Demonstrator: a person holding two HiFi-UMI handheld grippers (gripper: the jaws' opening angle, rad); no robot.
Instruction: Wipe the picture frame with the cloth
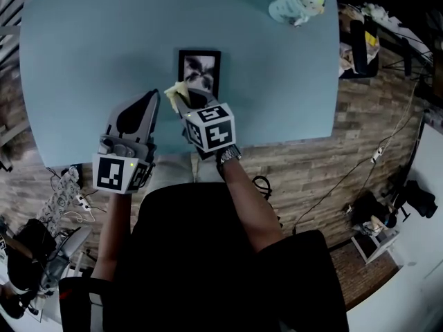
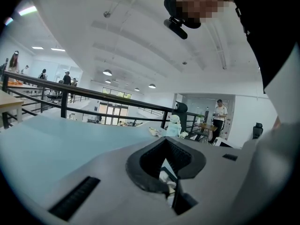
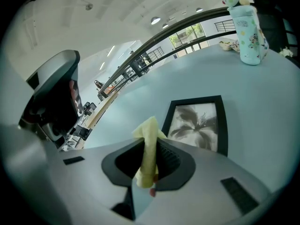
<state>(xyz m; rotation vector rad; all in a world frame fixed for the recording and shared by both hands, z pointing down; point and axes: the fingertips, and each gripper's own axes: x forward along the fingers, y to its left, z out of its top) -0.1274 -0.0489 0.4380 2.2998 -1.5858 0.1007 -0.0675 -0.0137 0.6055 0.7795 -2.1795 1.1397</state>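
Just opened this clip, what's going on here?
A person holds two grippers over a light blue table. The right gripper is clamped on a crumpled yellow cloth, at the near edge of a black picture frame lying flat. The left gripper is shut and empty beside it. Whether cloth touches frame is unclear.

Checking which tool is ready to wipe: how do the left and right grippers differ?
The right gripper is shut on the yellow cloth; the left gripper is shut on nothing. The right gripper reaches the picture frame; the left gripper sits left of it. Both are over the blue table.
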